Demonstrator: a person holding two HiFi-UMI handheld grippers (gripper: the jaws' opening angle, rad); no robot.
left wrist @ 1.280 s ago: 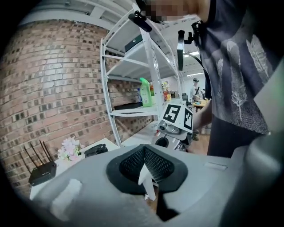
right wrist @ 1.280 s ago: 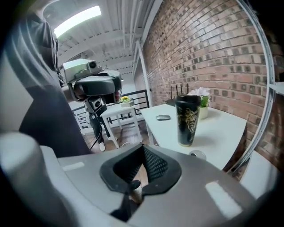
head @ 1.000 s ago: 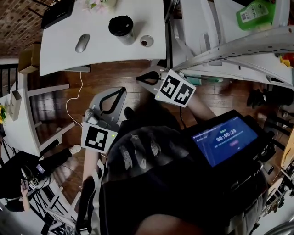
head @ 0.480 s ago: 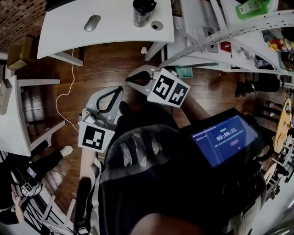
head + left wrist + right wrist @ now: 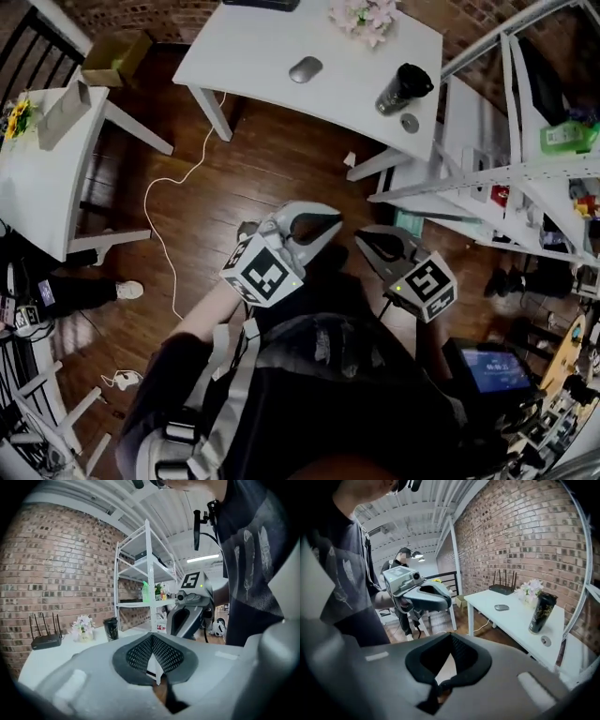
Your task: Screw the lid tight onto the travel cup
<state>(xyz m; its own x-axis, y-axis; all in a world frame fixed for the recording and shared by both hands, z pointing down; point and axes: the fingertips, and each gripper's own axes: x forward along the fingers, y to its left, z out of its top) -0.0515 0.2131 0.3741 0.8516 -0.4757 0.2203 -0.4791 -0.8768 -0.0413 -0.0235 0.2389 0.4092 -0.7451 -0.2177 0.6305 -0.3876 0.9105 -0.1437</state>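
Both empty: left gripper (image 5: 323, 228) and right gripper (image 5: 373, 246) have fingers (image 5: 137, 652) clenched on nothing. I've got them low, close to the torso over the wood floor (image 5: 234, 159), tips angled toward each other.

Cup (image 5: 401, 87) stands upright near the right end of the bench (image 5: 281, 47), well apart from both grippers. The small disc (image 5: 410, 123) just beside it is probably the lid.

To do it well: close in, release both, steady the cup with one gripper, seat the lid level before twisting. Cross-threading is the risk.

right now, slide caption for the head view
Left gripper and right gripper shut, empty, away from travel cup on white table
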